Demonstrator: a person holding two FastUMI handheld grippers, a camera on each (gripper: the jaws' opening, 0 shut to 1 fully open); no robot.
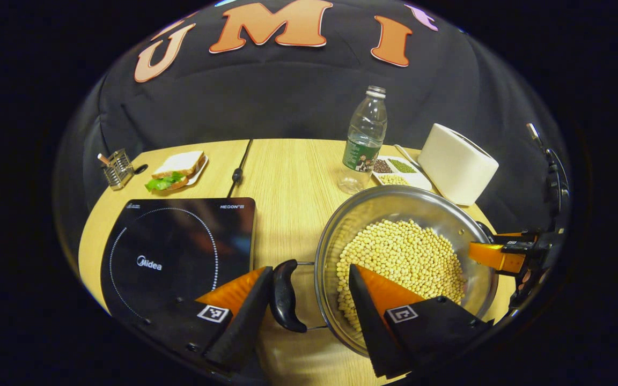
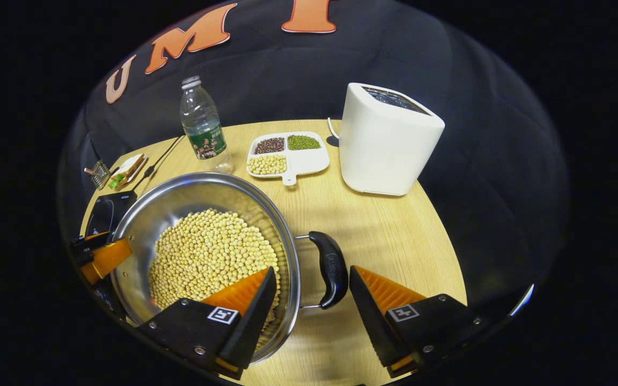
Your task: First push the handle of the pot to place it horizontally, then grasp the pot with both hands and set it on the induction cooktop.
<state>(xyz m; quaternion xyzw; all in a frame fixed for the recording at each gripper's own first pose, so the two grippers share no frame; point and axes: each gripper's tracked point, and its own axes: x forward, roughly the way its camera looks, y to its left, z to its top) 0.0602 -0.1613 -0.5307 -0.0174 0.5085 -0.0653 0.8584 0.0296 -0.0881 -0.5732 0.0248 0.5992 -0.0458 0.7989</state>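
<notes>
Bare table (image 1: 287, 182) between pot (image 1: 395, 209) and cooktop (image 1: 180, 241); bottle (image 1: 365, 139) behind.

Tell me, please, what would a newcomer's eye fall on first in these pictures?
A steel pot full of pale beans sits mid-table, and each gripper's open jaws straddle one of its black side handles. Left of it lies a black cooktop; behind stand a bottle, a white toaster and a divided tray.
</notes>
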